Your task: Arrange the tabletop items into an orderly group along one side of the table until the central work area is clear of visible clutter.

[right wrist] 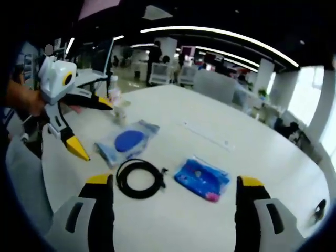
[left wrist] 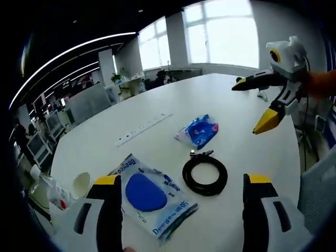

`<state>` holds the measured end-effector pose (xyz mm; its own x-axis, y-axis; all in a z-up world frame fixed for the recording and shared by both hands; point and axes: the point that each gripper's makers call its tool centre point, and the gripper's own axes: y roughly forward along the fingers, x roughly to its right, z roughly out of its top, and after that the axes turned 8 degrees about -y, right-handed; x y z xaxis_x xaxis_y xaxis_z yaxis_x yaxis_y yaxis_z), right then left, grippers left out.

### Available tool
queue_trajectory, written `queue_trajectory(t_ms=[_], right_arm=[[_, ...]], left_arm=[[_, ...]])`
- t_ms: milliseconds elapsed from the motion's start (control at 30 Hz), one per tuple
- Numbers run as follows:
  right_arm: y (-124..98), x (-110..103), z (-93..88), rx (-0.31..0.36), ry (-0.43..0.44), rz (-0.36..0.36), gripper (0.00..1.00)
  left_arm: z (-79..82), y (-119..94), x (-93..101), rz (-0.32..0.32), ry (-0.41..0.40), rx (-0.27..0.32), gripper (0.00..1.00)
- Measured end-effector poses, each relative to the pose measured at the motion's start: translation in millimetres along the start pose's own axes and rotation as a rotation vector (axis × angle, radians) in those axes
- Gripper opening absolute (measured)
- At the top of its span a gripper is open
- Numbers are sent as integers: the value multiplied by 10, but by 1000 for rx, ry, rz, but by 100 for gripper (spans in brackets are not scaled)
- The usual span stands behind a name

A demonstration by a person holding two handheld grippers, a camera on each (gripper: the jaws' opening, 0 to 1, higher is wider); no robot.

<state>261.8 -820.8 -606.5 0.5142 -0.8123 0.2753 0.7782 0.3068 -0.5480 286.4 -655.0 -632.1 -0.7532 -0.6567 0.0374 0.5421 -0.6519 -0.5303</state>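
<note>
Clutter is all sitting mid-table right now, so I'd call this the very start: nothing grouped along a side yet. In the left gripper view the left gripper (left wrist: 181,210) has its jaws spread wide with nothing between them, hovering over the clear packet with the blue pad (left wrist: 149,195) at lower centre. Just right of that is the coiled black cable (left wrist: 205,176), and further up the frame the blue wipes pack (left wrist: 198,130). A long white strip (left wrist: 143,129) lies upper left of centre, and a paper cup (left wrist: 81,184) plus a small bottle (left wrist: 55,195) sit at the lower left near the table edge (left wrist: 63,142).

The right gripper (right wrist: 173,210) is also wide open and empty; you can see it from the other side at the upper right of the left gripper view, held above the table.

My guess for the next move: close on the nearest packet and slide or carry it toward the cup and bottle. It's thin and flat, so pinching an edge looks fiddly.

Room-wise, lots of bare white table around the three middle items, which lie near each other but apart. The cup side is close to the edge, so watch for knocking it off.
</note>
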Motion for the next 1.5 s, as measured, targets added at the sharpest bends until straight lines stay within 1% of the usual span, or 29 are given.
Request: queue_trajectory(t_ms=[100, 200, 300, 467, 567, 667, 733, 900, 1000, 1200, 1267, 1400, 1500], right_arm=[[26, -58, 10, 1, 2, 10, 93], [52, -129, 25, -1, -28, 22, 90], [95, -209, 25, -1, -36, 40, 89], [148, -286, 7, -6, -56, 59, 85], [175, -315, -30, -17, -67, 67, 83], [188, -331, -70, -21, -56, 71, 83], [215, -341, -106, -28, -54, 75, 82], [292, -380, -157, -44, -59, 94, 79], [329, -394, -144, -48, -68, 101, 76], [428, -434, -117, -46, -74, 123, 73], [467, -457, -130, -52, -78, 137, 69], [515, -488, -134, -63, -93, 157, 58], [554, -492, -137, -69, -100, 163, 56]], left_arm=[[-69, -11, -43, 9, -2, -6, 95], [-120, -19, -75, 13, -11, -5, 93], [-215, -13, -107, 16, -15, -14, 92], [-375, 10, -182, 26, -31, -33, 87], [-478, 19, -252, 37, 3, -57, 79], [-562, 19, -315, 43, -16, -76, 78], [-588, 23, -333, 41, -19, -81, 76], [-638, 67, -337, 25, 11, -101, 70], [-682, 105, -315, 8, 9, -119, 66], [-758, 166, -254, -13, 40, -137, 59], [-788, 187, -245, -19, 55, -149, 56], [-794, 216, -248, -23, 73, -156, 52], [-786, 253, -236, -36, 83, -162, 48]])
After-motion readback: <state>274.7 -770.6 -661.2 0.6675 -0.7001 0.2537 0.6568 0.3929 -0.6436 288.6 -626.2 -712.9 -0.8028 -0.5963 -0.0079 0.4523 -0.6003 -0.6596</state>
